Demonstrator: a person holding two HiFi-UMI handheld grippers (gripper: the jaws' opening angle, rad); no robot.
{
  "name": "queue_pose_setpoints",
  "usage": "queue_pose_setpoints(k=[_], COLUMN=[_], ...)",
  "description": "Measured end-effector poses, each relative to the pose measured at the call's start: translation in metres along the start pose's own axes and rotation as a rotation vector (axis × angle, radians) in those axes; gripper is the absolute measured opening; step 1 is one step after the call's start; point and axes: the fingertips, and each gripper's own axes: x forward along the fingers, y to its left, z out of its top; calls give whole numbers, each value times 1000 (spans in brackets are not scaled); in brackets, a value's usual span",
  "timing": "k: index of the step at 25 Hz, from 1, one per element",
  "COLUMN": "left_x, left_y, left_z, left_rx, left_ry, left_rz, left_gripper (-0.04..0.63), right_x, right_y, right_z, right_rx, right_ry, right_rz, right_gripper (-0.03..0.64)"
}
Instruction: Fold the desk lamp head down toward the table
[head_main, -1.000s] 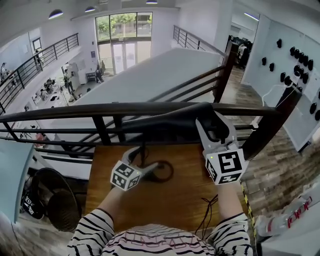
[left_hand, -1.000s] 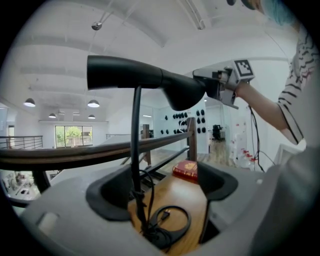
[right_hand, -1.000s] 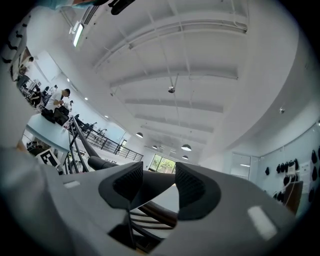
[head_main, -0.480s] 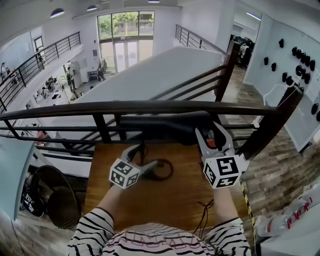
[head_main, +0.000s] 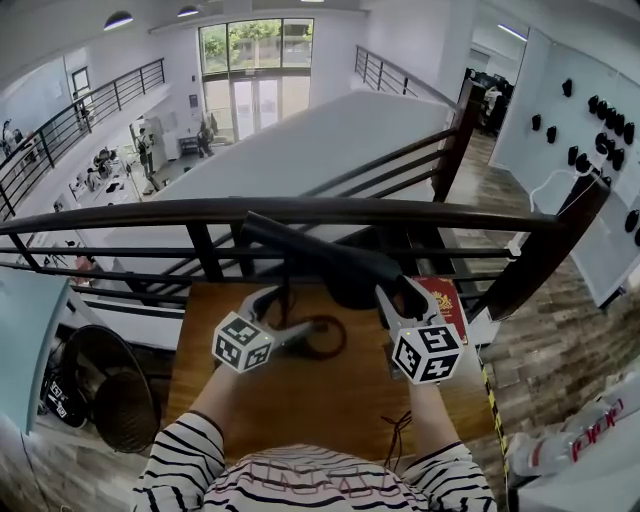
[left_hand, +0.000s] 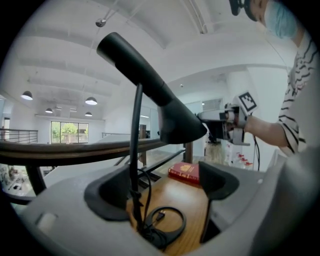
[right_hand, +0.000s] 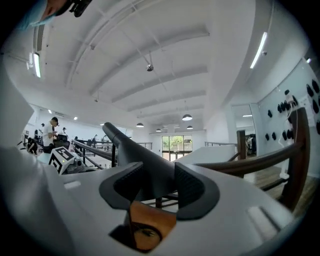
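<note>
The black desk lamp head (head_main: 330, 262) slopes down to the right above the wooden table (head_main: 300, 400). My right gripper (head_main: 405, 295) has its jaws closing on the head's wide lower end, and in the right gripper view the lamp head (right_hand: 135, 150) fills the gap between both pads. My left gripper (head_main: 285, 315) stays low at the lamp's thin pole (left_hand: 135, 150). There its jaws stand wide, with the pole close to the left pad. Just below lies the lamp's ring base (left_hand: 160, 230), with a cable coiled round it.
A dark railing (head_main: 200, 212) runs along the table's far edge, with an open drop behind it. A red book (head_main: 440, 300) lies at the table's far right corner. A black cable (head_main: 405, 430) hangs at the near right edge. A fan (head_main: 100, 390) stands to the left.
My right gripper came down with the lamp head, which went from about level to sloping down on the right. The red book came into sight. The left gripper stayed put.
</note>
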Motion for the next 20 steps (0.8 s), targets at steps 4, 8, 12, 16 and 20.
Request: queue_pose_setpoints(k=[4, 8, 12, 16, 20], left_x=[0, -2, -2, -2, -2], left_y=[-1, -3, -1, 2, 3], left_z=[1, -2, -3, -1, -2], left_rx=[-3, -6, -11, -15, -15], left_ry=[-5, -11, -16, -22, -24], left_rz=[-24, -40, -40, -35, -35], left_gripper=[437, 448, 451, 451, 451], right_x=[12, 20, 27, 35, 41], right_y=[10, 21, 28, 34, 42], right_z=[-28, -50, -62, -68, -76], right_rx=[54, 89, 120, 136, 158], right_ry=[59, 97, 110, 126, 138], right_rz=[39, 70, 86, 98, 109], right_gripper=[183, 186, 181, 179, 178])
